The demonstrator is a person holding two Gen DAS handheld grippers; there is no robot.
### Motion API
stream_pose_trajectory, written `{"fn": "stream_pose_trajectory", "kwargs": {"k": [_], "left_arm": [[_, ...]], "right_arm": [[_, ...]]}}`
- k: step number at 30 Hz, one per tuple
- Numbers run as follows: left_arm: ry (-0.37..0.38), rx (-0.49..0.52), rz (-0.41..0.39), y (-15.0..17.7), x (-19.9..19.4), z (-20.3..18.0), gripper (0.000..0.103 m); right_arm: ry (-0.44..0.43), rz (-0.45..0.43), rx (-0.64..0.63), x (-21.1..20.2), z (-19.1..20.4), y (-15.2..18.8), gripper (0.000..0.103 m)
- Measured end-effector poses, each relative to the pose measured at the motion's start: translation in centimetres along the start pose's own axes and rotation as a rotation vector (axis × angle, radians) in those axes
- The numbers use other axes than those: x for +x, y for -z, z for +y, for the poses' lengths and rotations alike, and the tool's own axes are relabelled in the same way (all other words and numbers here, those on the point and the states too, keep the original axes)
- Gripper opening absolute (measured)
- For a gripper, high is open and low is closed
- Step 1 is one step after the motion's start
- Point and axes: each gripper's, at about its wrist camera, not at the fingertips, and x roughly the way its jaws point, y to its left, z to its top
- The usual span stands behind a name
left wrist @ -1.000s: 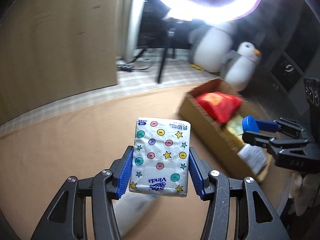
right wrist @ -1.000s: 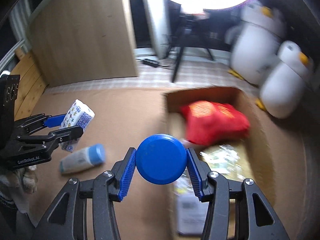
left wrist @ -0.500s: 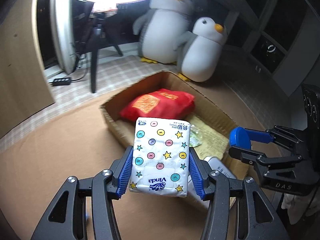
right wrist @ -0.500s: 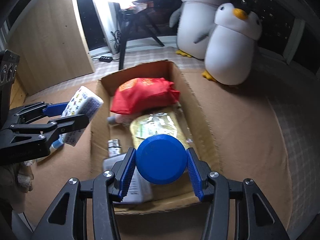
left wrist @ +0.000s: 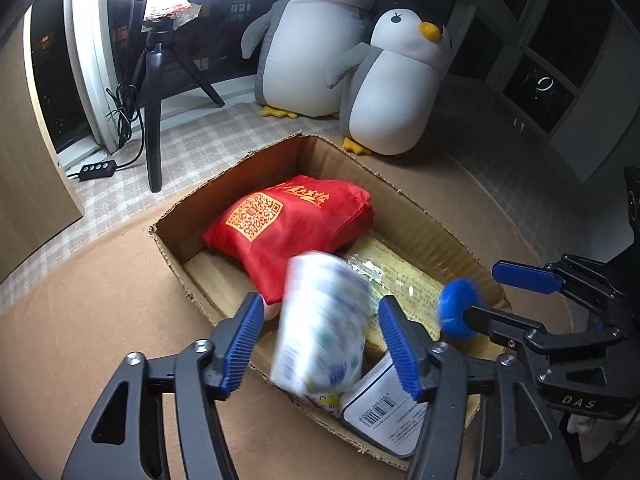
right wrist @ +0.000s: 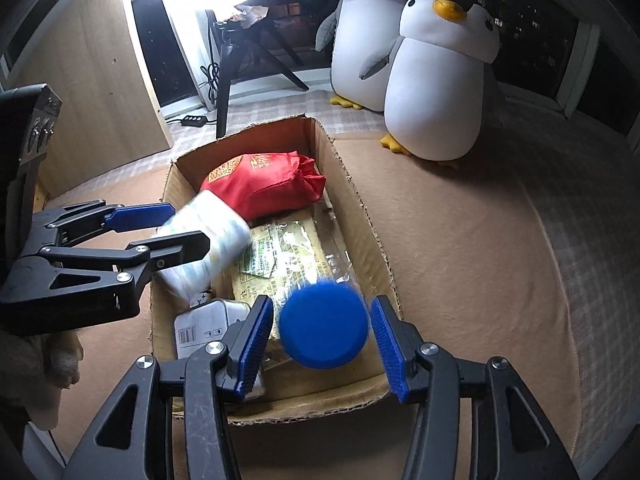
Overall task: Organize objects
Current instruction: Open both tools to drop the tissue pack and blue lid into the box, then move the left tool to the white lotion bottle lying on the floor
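Above the cardboard box (left wrist: 416,216) at frame centre, your left claw (left wrist: 320,336) and right claw (right wrist: 322,330) have just spread, dropping the tissue pack (left wrist: 324,320) and blue-capped bottle (right wrist: 323,326); next, withdraw both.

Blue cap (right wrist: 323,326) loose between parted fingers (right wrist: 256,344), above cardboard box (right wrist: 360,216)

Two penguins (left wrist: 332,36) — one box (left wrist: 424,216), one red bag (left wrist: 288,220)

1. I see the cardboard box (right wrist: 362,216) on the mat (right wrist: 460,248), with two plush penguins (right wrist: 436,80) behind it.
2. In the box, a cloth bag (right wrist: 264,184) lies at the far end, a flat packet (right wrist: 280,256) in the middle and a small carton (right wrist: 204,326) near left.
3. A tripod (right wrist: 230,64) stands far left.
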Motion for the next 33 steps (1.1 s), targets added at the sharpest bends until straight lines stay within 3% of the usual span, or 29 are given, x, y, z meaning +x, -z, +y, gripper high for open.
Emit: {"fn": "stream_pose_trajectory", "kwargs": {"k": [3, 16, 33], "left_arm": [[0.000, -0.001, 0.003, 0.0, -0.1, 0.2, 0.066], [-0.024, -0.062, -0.035, 2.1, -4.0, 4.2, 0.066], [-0.123, -0.273, 0.018, 11.6, -9.6, 19.2, 0.066]], "right_arm": [[0.004, -0.009, -0.004, -0.2, 0.1, -0.1, 0.056], [-0.051, -0.029, 0.022, -1.1, 2.0, -0.2, 0.056], [-0.182, -0.018, 0.030, -1.7, 9.2, 2.0, 0.058]]}}
